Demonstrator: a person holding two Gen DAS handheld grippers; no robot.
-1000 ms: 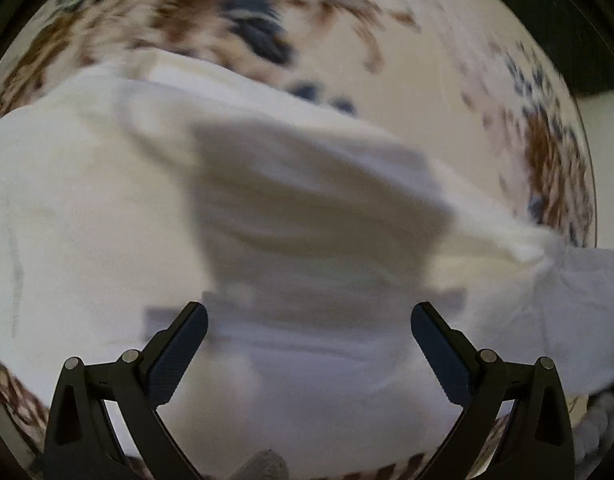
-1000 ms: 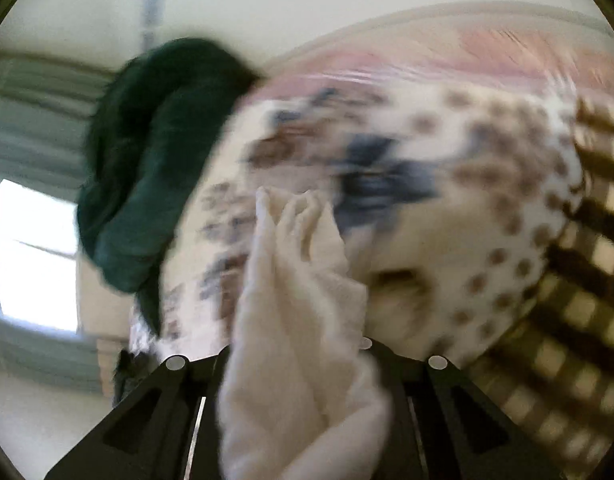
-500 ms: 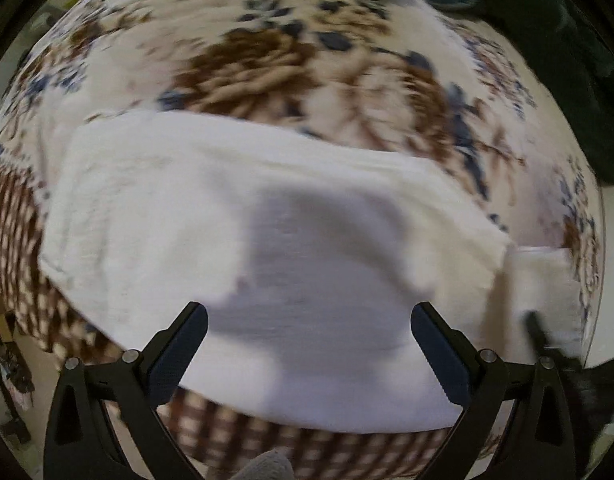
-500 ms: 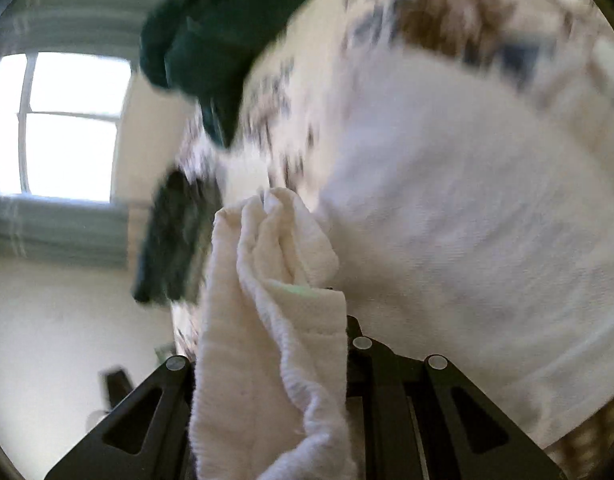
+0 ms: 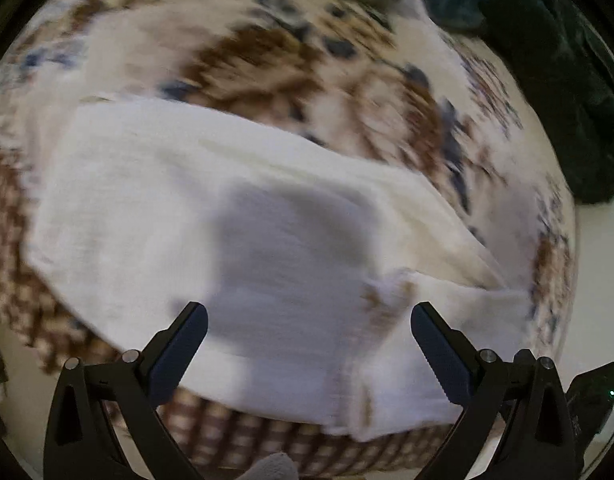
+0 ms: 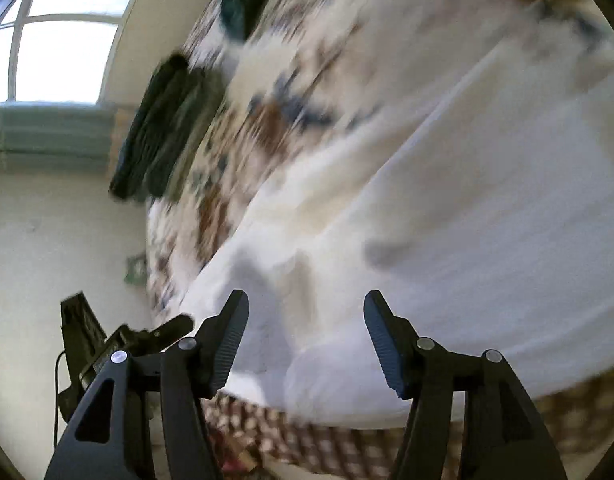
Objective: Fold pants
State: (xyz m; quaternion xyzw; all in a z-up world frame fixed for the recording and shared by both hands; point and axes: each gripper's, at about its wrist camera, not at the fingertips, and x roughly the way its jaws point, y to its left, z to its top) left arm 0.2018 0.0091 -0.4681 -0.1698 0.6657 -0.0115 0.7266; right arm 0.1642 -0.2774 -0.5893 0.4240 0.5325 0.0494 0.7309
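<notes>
The white pants lie spread flat across the flower-patterned blanket on the bed, near its front edge. My left gripper is open and empty, hovering above the middle of the pants. In the right wrist view the pants fill the right half, with a bunched end near the fingers. My right gripper is open and empty just above that bunched end. Both views are blurred by motion.
A dark green garment lies at the back right of the bed. A folded dark pile sits at the bed's far edge under the window. The other hand-held gripper shows at the lower left. The bed's checkered edge is close below.
My right gripper was shut on a bunched end of the pants; it has opened and that end now lies on the bed. The left gripper stayed open above the pants.
</notes>
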